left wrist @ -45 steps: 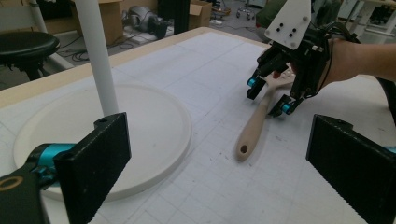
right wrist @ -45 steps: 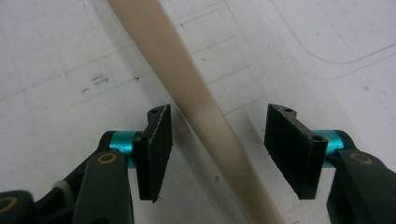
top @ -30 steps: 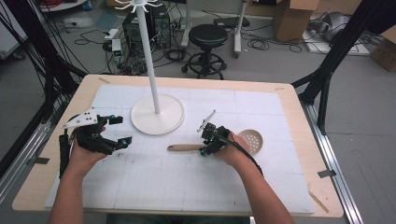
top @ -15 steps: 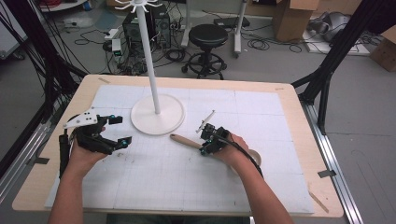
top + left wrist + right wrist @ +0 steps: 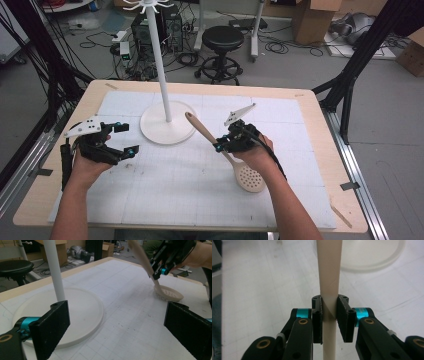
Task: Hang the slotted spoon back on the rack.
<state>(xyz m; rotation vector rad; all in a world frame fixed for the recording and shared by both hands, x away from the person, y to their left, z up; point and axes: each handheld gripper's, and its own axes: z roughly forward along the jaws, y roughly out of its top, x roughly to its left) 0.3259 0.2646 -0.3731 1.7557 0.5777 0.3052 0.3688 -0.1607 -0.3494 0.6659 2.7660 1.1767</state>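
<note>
A cream slotted spoon (image 5: pixel 248 176) slants over the white mat, its perforated head (image 5: pixel 168 293) low at the mat and its handle tip raised toward the stand. My right gripper (image 5: pixel 220 145) is shut on the spoon's handle (image 5: pixel 329 272), the pads pinching it from both sides (image 5: pixel 329 316). From the left gripper view, the right gripper (image 5: pixel 162 265) holds the handle up at the far right. My left gripper (image 5: pixel 127 139) stands open at the mat's left side with nothing between its jaws (image 5: pixel 120 325). A white hook stand (image 5: pixel 167 125) rises between the two grippers.
The stand's round base (image 5: pixel 82 307) lies just ahead of the left gripper, and its pole (image 5: pixel 159 60) carries hooks at the top. Beneath the mat, the wooden table (image 5: pixel 320 130) shows as a border. A stool and cables stand on the floor beyond.
The spoon has turned from lying flat with its handle to the left: the handle tip now points up toward the stand and the head sits nearer the front. The left gripper has stayed put.
</note>
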